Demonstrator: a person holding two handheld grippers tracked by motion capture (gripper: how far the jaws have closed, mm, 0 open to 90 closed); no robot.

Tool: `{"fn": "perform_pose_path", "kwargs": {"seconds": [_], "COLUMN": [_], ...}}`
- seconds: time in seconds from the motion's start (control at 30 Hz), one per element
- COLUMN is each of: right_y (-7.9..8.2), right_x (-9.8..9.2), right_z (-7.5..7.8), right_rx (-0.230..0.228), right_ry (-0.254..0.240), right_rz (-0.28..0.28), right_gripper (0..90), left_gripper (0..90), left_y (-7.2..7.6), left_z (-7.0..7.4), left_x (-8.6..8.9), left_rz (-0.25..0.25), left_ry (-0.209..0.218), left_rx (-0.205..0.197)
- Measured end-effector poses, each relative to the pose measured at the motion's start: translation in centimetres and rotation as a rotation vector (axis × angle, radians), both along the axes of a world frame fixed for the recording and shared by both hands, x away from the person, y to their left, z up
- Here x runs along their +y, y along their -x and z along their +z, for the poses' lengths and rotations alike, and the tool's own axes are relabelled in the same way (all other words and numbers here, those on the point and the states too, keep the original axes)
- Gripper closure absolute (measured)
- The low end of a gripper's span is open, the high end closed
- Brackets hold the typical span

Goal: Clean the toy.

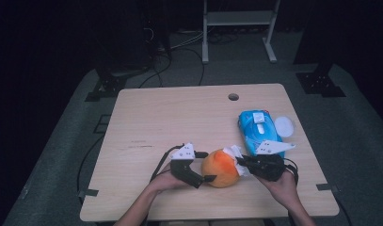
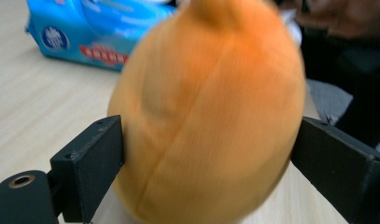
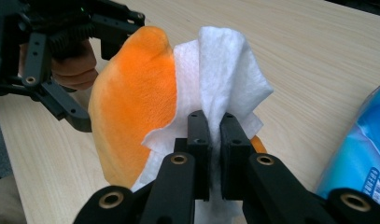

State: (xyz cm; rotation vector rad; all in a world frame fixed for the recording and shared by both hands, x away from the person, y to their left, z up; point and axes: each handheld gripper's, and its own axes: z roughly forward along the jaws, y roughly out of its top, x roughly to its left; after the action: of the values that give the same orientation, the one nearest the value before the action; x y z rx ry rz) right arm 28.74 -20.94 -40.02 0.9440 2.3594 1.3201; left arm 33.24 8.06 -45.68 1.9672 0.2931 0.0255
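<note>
An orange plush ball (image 1: 220,168) rests on the wooden table (image 1: 179,117) near its front edge. My left gripper (image 1: 205,166) stands open at the ball's left side. In the left gripper view the ball (image 2: 211,116) sits between the wide-spread jaws of this gripper (image 2: 208,149) and reaches both without looking squeezed. My right gripper (image 1: 240,162) is shut on a white wipe (image 1: 236,155) at the ball's right side. In the right gripper view its jaws (image 3: 214,121) pinch the wipe (image 3: 215,70), which lies against the ball (image 3: 131,107).
A blue pack of wipes (image 1: 259,129) lies just behind my right hand, with a white round lid (image 1: 284,126) beside it. A cable hole (image 1: 233,97) is near the table's far edge. Dark floor, cables and a metal stand lie beyond.
</note>
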Motion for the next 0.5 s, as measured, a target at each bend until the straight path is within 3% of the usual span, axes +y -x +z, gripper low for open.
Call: {"fn": "perform_pose_path", "kwargs": {"seconds": [0.17, 0.33, 0.5], "right_y": [-0.1, -0.3, -1.2], "right_x": [-0.2, -0.1, 0.1], "right_z": [0.0, 0.2, 0.5], "right_rx": [0.011, 0.021, 0.026], "right_ry": [-0.013, -0.059, -0.118], "right_rz": [0.001, 0.006, 0.008], "right_gripper": [83.9, 84.0, 84.0], "left_gripper": [9.3, 36.6, 39.4], "left_y": [0.2, 1.0, 1.3], "left_z": [-0.4, 1.2, 3.2], "left_x": [-0.7, -0.5, 0.7], "left_rz": [-0.011, 0.025, 0.071], "left_ry": [-0.018, -0.045, -0.049], "left_rx": [-0.022, -0.12, -0.183]}}
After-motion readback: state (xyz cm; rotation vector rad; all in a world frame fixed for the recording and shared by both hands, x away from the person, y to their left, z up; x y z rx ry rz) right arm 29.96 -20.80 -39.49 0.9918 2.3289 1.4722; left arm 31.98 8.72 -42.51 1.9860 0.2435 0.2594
